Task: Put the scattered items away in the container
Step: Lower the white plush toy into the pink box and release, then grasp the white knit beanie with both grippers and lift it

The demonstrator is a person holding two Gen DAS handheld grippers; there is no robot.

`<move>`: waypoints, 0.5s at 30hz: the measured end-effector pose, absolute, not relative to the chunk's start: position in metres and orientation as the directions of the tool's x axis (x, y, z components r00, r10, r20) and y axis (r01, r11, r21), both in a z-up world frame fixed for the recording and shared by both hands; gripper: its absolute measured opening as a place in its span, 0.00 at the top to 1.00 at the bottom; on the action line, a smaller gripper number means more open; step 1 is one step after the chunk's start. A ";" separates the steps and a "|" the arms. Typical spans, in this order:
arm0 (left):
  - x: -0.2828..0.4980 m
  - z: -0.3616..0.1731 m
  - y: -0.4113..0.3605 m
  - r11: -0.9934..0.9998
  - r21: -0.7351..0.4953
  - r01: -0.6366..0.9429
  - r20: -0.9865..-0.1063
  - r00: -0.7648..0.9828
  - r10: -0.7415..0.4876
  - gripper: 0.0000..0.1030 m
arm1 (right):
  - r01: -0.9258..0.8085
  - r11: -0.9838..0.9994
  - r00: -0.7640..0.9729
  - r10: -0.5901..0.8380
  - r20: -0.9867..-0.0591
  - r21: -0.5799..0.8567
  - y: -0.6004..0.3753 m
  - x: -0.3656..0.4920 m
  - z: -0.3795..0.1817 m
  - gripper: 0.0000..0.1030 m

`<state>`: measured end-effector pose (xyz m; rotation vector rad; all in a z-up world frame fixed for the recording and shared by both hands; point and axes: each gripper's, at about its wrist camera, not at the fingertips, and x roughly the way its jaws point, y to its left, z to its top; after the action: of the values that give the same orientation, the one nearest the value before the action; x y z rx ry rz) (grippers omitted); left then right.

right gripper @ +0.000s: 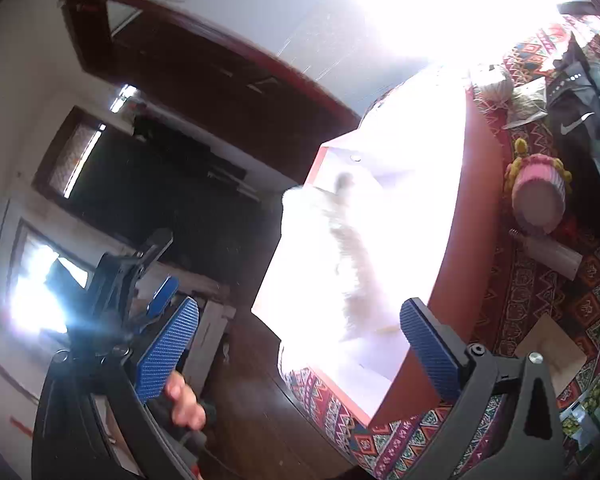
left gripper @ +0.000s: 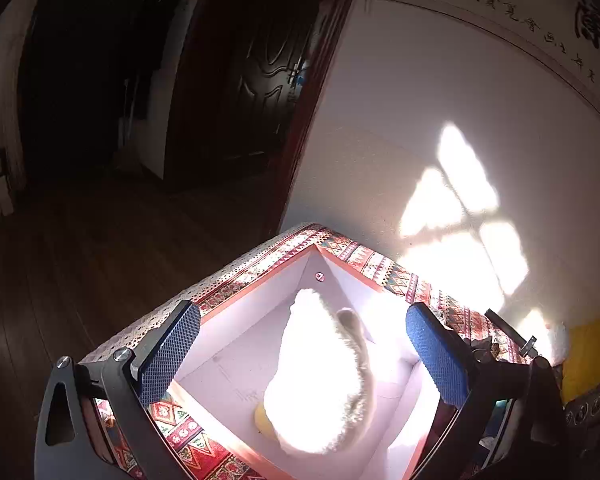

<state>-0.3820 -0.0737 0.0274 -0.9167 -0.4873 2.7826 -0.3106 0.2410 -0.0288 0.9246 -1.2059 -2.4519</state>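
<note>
An orange-rimmed box with white inside [left gripper: 236,340] stands on a patterned red tablecloth [left gripper: 188,436]. A fluffy white plush item [left gripper: 324,376] lies inside it, over something yellow [left gripper: 262,420]. My left gripper [left gripper: 300,356] is open and empty just above the box, its blue pads [left gripper: 168,356] on either side of the plush. In the right wrist view the box [right gripper: 452,240] and plush [right gripper: 332,240] are washed out by sunlight. My right gripper [right gripper: 300,348] is open and empty over the box's near corner. The left gripper [right gripper: 156,296] shows at left there.
Beside the box on the cloth lie a pink-hatted doll [right gripper: 540,196], a white tube [right gripper: 552,256], a ball of yarn [right gripper: 496,84], a black bag [right gripper: 580,120] and a cardboard piece [right gripper: 548,352]. The table edge drops to a dark wood floor [left gripper: 60,260]. A white wall [left gripper: 440,120] stands behind.
</note>
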 end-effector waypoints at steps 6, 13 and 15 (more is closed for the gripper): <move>-0.377 0.014 -0.055 -0.944 -0.298 -0.140 -0.565 -0.771 0.292 0.00 | -0.103 -0.674 -0.750 -0.430 -0.502 0.731 0.274 -0.235 -0.073 0.01; -0.338 0.011 0.050 -0.888 -0.271 -0.373 -0.568 -0.683 0.460 0.00 | -0.244 -0.657 -0.842 -0.222 -0.492 0.713 0.357 -0.148 -0.069 0.01; -0.329 0.006 0.083 -0.875 -0.246 -0.417 -0.591 -0.651 0.476 0.00 | -0.280 -0.634 -0.863 -0.162 -0.478 0.721 0.379 -0.125 -0.068 0.01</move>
<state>-0.3285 0.0830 0.0058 -0.9218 -0.1203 2.4756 -0.1250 0.3787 -0.0682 0.8322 -1.3694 -2.7814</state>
